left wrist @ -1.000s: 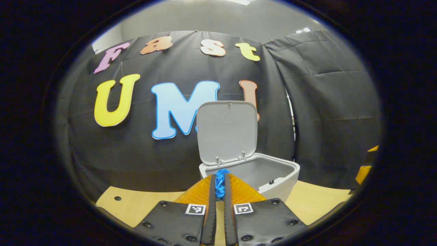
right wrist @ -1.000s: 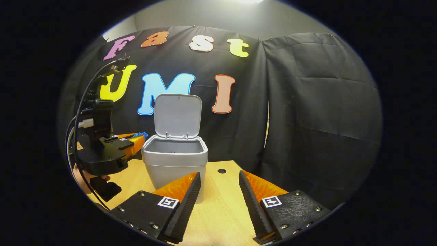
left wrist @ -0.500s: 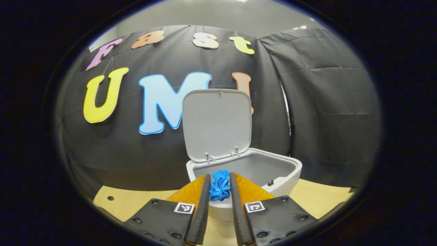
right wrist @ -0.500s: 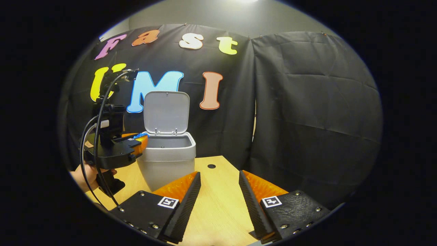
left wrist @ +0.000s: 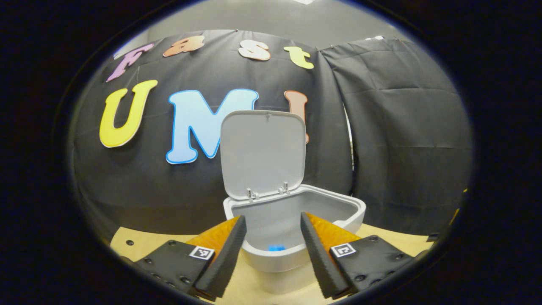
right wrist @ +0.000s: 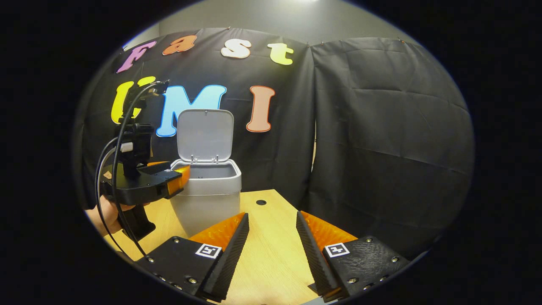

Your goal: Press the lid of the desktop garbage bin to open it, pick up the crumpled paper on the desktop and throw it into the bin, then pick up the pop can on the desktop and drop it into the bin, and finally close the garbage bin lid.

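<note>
The grey desktop bin [left wrist: 338,212] stands with its lid [left wrist: 262,154] swung up against the back wall. My left gripper [left wrist: 271,224] is open just over the bin's near rim, nothing between its fingers. A small blue crumpled paper [left wrist: 277,247] lies inside the bin, low between those fingers. In the right gripper view the bin [right wrist: 207,199] sits at left on the wooden table, lid [right wrist: 205,134] raised, and the left gripper [right wrist: 180,180] held by a hand reaches its rim. My right gripper [right wrist: 271,224] is open above the table, holding nothing.
The wooden table [right wrist: 271,245] runs to the black cloth wall behind the bin, with a small round hole [right wrist: 261,202] near the back. A hand [right wrist: 106,214] and black cables [right wrist: 114,140] of the left gripper are at the far left.
My left gripper moved forward over the bin's rim and opened, and the blue paper dropped from it into the bin. The right gripper view shifted slightly right; its fingers stayed open.
</note>
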`<action>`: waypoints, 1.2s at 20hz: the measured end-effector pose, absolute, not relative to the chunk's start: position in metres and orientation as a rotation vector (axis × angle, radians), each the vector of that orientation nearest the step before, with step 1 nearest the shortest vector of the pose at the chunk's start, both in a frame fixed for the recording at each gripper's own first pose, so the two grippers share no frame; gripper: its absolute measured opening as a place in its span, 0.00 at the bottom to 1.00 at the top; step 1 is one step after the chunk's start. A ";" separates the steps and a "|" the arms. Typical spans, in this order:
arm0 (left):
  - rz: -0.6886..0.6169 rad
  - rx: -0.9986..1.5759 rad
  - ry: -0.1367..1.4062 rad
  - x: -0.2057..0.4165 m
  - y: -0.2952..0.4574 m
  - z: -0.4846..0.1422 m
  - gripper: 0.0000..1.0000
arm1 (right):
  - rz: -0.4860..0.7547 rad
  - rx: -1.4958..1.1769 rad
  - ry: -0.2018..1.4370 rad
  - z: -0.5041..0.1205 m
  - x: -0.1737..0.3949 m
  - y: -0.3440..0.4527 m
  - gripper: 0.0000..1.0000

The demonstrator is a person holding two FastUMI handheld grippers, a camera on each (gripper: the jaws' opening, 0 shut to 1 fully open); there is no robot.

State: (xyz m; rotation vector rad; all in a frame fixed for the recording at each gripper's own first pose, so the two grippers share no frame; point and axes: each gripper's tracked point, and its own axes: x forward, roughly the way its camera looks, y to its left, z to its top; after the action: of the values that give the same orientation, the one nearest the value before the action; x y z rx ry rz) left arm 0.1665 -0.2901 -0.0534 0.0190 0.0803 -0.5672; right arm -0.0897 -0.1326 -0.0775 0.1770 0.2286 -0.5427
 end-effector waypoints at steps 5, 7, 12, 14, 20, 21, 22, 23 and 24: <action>-0.533 0.002 0.036 0.155 -0.270 -0.036 0.90 | -0.475 0.184 0.223 -0.078 -0.081 -0.119 0.74; -0.517 -0.002 0.030 0.146 -0.258 -0.032 0.95 | -0.429 0.182 0.214 -0.077 -0.076 -0.110 0.74; -0.460 0.004 0.033 0.127 -0.223 -0.031 0.90 | -0.326 0.184 0.206 -0.076 -0.064 -0.088 0.74; -0.440 0.000 0.044 0.121 -0.209 -0.034 0.96 | -0.279 0.186 0.212 -0.080 -0.060 -0.078 0.74; -0.380 -0.010 0.066 0.104 -0.169 -0.046 0.95 | -0.070 0.241 0.270 -0.098 -0.046 -0.023 0.75; -0.368 -0.012 0.071 0.101 -0.162 -0.049 1.00 | -0.035 0.235 0.283 -0.101 -0.043 -0.013 0.75; -0.356 -0.014 0.077 0.098 -0.154 -0.053 0.95 | -0.004 0.228 0.295 -0.103 -0.041 -0.003 0.75; -0.341 -0.018 0.086 0.096 -0.146 -0.056 0.95 | 0.030 0.223 0.304 -0.106 -0.039 0.006 0.75; -0.331 -0.023 0.091 0.095 -0.140 -0.058 1.00 | 0.067 0.223 0.316 -0.108 -0.036 0.017 0.75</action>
State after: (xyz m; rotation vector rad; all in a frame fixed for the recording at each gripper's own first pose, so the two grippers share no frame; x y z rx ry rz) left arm 0.0951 -0.1400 -0.0579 -0.0234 0.0909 -0.3310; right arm -0.0362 0.0172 -0.1083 0.2227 0.3163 0.0673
